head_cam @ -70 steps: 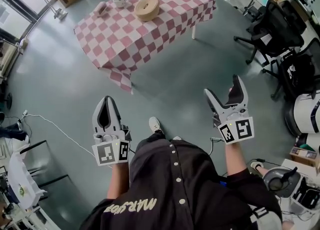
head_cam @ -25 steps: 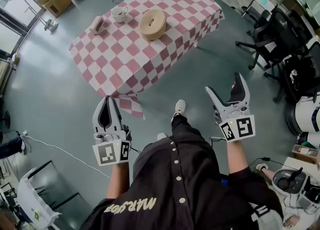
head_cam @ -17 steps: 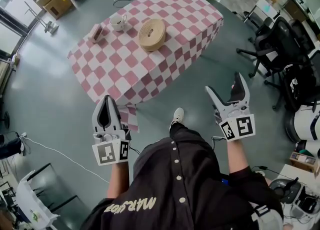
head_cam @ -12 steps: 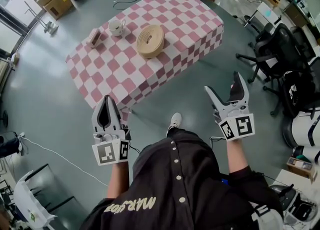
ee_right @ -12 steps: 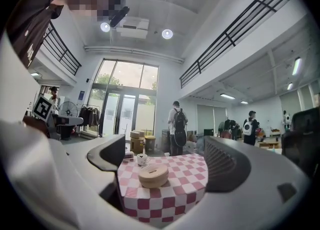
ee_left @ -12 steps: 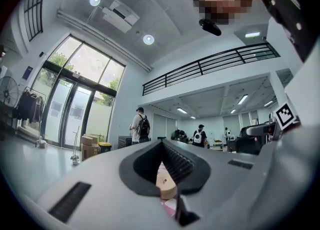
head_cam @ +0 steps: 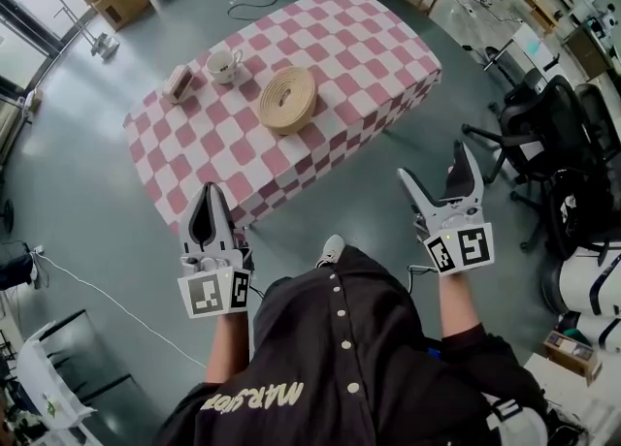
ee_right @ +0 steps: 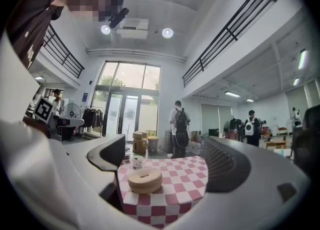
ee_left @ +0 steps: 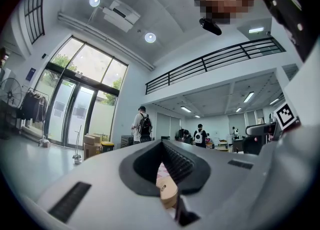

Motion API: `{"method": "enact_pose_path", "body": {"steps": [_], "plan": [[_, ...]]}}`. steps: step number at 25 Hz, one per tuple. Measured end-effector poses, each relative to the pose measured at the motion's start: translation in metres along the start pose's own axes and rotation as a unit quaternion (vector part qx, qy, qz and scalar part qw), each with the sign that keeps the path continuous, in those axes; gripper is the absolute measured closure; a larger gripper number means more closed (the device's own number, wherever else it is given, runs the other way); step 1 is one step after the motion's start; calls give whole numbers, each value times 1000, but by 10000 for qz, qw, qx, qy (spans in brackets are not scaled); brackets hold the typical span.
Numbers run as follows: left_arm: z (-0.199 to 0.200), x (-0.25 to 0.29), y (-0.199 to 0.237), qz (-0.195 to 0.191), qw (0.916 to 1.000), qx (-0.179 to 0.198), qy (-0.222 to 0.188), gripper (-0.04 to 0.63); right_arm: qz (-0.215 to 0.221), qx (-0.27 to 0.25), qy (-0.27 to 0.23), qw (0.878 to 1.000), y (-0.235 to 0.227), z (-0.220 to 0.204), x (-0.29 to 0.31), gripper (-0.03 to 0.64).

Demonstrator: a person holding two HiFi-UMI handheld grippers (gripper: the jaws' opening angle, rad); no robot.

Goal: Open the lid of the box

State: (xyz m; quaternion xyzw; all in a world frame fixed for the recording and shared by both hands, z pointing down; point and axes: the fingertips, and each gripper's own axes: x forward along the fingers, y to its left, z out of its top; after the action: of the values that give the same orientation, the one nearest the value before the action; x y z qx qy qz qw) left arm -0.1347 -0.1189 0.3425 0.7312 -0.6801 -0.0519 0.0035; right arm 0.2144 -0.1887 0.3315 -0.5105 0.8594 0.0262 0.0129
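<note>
My left tongs (head_cam: 207, 188) are closed tip to tip with nothing in them. My right tongs (head_cam: 432, 165) stand wide apart and are also empty. Both hang over the grey floor (head_cam: 97, 143), well short of the counter (head_cam: 374, 42) with its red-and-white checked cloth. The round wooden box (head_cam: 287, 100) sits near the middle of that cloth with its lid on, and neither tool touches it.

The head view gives me the whole top: a white cup (head_cam: 223, 64) beyond the box, and beside it a small upright item (head_cam: 179, 82) I cannot identify. The right gripper view frames box and cup between its jaws and adds a person with a backpack (ee_right: 180, 123) standing beyond the counter. The left gripper view shows only a sliver of the box through the hole behind the closed tips.
</note>
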Motion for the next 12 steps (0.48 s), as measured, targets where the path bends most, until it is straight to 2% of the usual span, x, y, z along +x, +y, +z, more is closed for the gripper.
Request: {"method": "enact_pose_path", "body": {"steps": [7,12], "plan": [[-10,21,-13,174,9998,-114,59,584,309,32,124,9994,-19,-16,28,138],[-23,24,-1,269,9993,-109,217,584,441,63,211,9988,-16,-27,48,138]]}}
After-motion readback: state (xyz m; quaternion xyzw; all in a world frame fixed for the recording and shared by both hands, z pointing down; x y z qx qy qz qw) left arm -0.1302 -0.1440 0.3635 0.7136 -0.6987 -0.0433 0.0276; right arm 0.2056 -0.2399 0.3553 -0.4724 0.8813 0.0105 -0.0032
